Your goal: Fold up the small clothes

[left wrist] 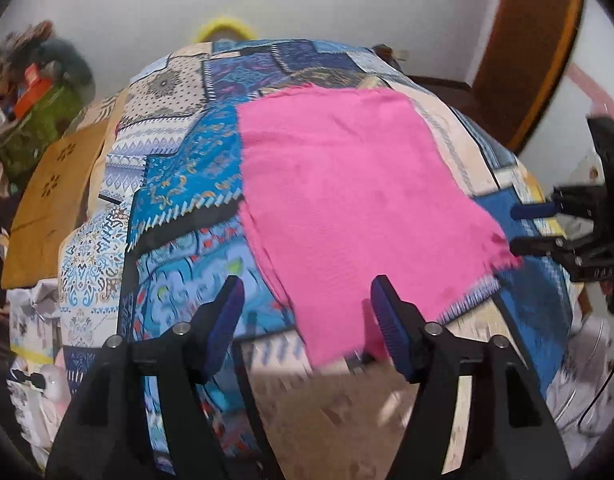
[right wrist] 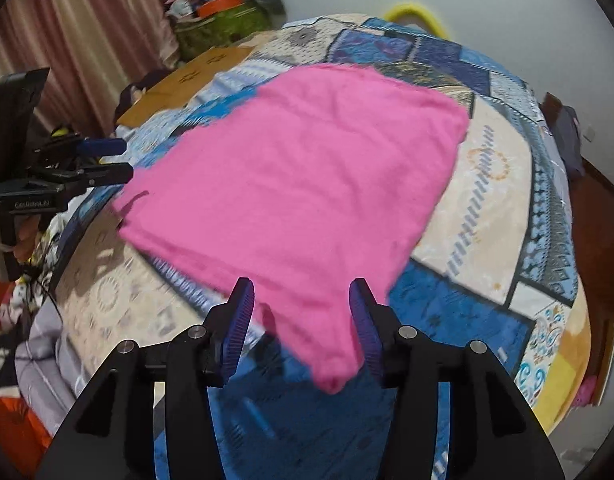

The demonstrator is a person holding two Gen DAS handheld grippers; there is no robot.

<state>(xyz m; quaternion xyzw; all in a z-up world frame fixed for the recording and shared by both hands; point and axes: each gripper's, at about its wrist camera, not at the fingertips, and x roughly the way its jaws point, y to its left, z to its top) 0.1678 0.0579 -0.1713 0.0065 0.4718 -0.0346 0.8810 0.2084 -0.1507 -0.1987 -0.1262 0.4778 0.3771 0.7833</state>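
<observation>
Pink cloth (left wrist: 347,200) flat on bedspread (left wrist: 179,184); left tongs (left wrist: 307,292), right tongs (right wrist: 301,292) apart, near corners between.

Both fisheye cameras look steeply down along their own fingers, close above the patterned bedspread (left wrist: 179,184). They share the pink cloth (left wrist: 347,184). The left wrist view shows the right gripper (left wrist: 519,228) at three o'clock; the right wrist view shows the left gripper (right wrist: 123,160) at nine o'clock.

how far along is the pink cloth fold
One fold looks done: the pink cloth lies doubled on the patterned bedspread. Nothing is in hand: left gripper and right gripper are open above its near corners. Any further folds remain.
</observation>
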